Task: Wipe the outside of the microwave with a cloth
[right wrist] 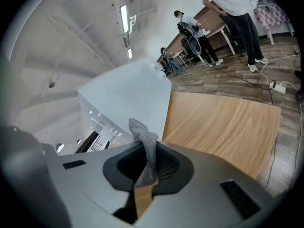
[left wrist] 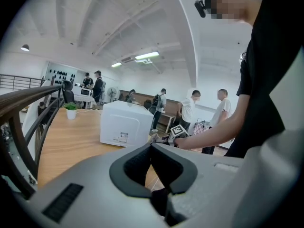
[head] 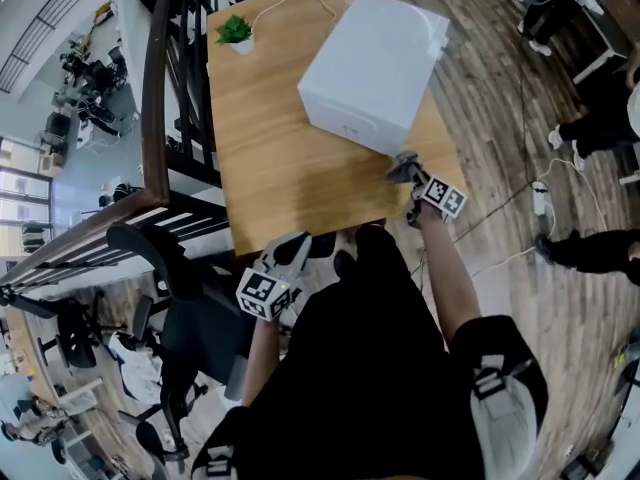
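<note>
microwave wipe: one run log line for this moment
right gripper: shut on cloth | cloth: by microwave near corner, contact unclear | left gripper: shut, empty, off near table edge

A grey mesh cloth [right wrist: 148, 146] is being pinched between the closed jaws of the right gripper [right wrist: 147, 167] at the lower middle of the frame, with its free end sticking up above the jaw tips. Just beyond it, at centre left, the white microwave [right wrist: 128, 96] is being shown tilted in the frame. It is standing on the wooden table [right wrist: 223, 127], whose bare top is spreading out to the right. A dark plank floor [right wrist: 228, 77] is being seen past the table's edge at the upper right. A white power strip [right wrist: 278, 87] and cables are lying on it. People [right wrist: 237, 11] are being caught standing at the top right, and a strip light [right wrist: 124, 12] is being shown at the upper middle.
</note>
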`<state>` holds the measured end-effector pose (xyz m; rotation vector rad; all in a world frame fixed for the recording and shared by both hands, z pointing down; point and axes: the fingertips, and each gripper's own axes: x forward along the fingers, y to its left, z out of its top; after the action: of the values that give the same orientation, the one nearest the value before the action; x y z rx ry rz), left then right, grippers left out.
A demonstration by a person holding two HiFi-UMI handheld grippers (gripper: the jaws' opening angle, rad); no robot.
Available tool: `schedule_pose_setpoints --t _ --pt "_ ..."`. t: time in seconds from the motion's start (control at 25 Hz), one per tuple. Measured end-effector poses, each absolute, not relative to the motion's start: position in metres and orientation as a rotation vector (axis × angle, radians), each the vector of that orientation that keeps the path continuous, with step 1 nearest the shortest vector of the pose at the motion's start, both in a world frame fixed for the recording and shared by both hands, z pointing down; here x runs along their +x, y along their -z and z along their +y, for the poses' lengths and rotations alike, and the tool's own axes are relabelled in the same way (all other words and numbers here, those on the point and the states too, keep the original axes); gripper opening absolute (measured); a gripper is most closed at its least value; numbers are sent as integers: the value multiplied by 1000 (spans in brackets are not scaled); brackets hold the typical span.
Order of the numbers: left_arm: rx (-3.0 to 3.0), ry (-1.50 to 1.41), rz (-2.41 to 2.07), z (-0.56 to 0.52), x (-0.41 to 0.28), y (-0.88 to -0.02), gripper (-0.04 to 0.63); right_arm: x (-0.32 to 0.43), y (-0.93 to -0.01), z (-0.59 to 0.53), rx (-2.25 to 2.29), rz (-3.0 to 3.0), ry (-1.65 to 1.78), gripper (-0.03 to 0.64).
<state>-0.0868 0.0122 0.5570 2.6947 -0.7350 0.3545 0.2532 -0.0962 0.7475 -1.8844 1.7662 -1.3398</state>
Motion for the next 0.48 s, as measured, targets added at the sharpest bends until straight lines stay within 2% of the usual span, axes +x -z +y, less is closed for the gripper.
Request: schedule_pose_setpoints --t 0.48 --pt "2702 -354 -712 11 -30 -542 -5 286 -662 -46 -1867 2229 1031 28"
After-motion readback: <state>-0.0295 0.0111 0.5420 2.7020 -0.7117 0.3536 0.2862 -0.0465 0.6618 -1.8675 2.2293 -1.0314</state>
